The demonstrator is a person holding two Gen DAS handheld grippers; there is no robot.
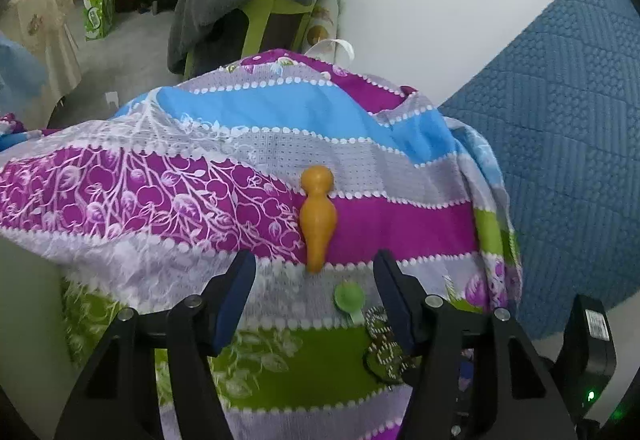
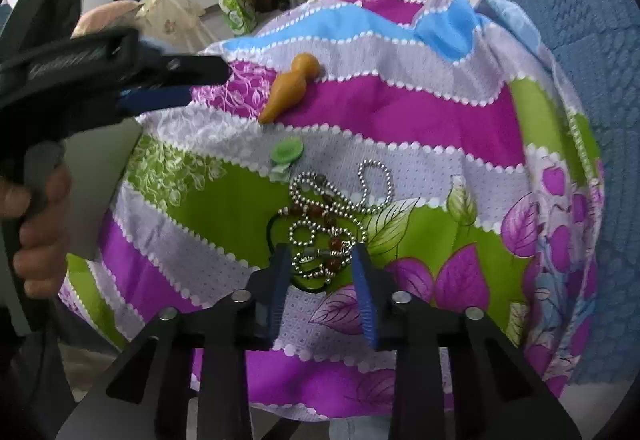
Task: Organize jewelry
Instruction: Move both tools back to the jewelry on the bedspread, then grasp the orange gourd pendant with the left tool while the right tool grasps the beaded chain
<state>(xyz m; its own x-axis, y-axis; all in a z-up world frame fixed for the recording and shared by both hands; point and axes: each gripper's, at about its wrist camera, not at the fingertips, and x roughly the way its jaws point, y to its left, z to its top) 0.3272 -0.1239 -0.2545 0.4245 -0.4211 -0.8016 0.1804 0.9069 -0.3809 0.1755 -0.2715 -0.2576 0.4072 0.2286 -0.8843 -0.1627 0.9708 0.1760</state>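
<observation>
- The right gripper (image 2: 320,260), black with blue pads, has its jaws spread partway, one finger on either side of the near end of a jewelry heap; the pads look close to the beads, but whether they touch cannot be told.
- That heap holds one silver ball-chain necklace (image 2: 368,195), looped in several coils, tangled with one string of reddish-brown beads (image 2: 320,211) and one thin dark cord (image 2: 276,224), all lying on the striped floral cloth (image 2: 400,111) in purple, green, blue and grey.
- Just beyond the heap lies one small green plastic scoop (image 2: 286,151).
- Farther on lies one orange gourd-shaped wooden piece (image 2: 292,83), apart from the scoop.
- The left gripper (image 1: 316,280) hovers with jaws spread wide and empty, the gourd's narrow tip between the fingertips.
- No container shows.
</observation>
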